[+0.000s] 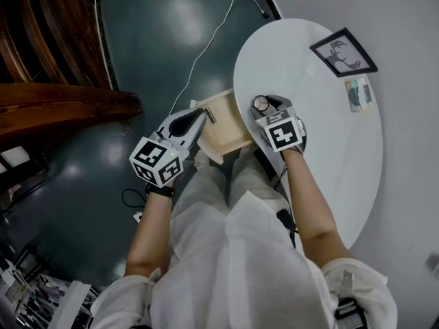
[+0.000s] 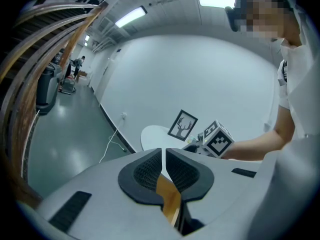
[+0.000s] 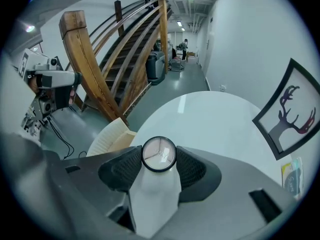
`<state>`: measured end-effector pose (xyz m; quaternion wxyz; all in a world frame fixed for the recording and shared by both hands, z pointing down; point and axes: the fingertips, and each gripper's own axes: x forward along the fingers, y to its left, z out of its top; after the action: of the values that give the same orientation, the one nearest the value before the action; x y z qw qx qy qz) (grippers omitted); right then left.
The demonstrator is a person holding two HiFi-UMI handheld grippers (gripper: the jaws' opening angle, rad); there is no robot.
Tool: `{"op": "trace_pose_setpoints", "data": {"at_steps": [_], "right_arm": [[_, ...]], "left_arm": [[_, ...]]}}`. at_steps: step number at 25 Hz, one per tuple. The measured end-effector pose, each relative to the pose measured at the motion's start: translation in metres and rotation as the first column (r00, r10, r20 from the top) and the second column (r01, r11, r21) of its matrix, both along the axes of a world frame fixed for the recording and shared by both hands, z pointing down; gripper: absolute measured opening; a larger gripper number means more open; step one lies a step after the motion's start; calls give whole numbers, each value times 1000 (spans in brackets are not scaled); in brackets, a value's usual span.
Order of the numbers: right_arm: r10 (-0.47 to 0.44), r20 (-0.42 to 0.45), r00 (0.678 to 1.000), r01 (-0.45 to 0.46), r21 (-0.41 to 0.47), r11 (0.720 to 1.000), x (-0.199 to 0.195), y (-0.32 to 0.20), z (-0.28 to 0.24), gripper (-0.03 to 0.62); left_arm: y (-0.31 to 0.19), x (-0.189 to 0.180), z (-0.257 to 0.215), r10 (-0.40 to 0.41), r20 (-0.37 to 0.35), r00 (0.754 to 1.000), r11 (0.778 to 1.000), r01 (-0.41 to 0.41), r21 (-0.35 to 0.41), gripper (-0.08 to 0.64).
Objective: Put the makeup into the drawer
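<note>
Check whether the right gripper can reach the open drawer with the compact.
Probably yes. The drawer is pulled out, just beside the right gripper, which holds the compact; nothing lies between them. The left gripper sits at the drawer's front, not over the opening.

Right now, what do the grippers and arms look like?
The left gripper and right gripper have grey bodies, black mesh-textured pads and a white cube of black square markers. The person wears white short sleeves and a dark band on the left wrist.
</note>
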<state>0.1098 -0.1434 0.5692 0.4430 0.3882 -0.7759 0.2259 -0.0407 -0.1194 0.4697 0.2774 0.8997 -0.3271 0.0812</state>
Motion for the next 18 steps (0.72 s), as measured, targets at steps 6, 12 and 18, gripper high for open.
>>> {"op": "trace_pose_setpoints", "data": {"at_steps": [6, 12, 18], "right_arm": [[-57, 15, 998, 57, -6, 998, -38, 8, -1, 212], [-101, 23, 995, 101, -20, 995, -69, 19, 7, 212], [-127, 36, 991, 129, -37, 991, -96, 27, 16, 212]], "left_arm": [[9, -29, 1, -45, 5, 999, 999, 45, -3, 37], [20, -52, 4, -75, 12, 997, 997, 75, -6, 37], [28, -73, 7, -99, 21, 995, 995, 100, -14, 37]]}}
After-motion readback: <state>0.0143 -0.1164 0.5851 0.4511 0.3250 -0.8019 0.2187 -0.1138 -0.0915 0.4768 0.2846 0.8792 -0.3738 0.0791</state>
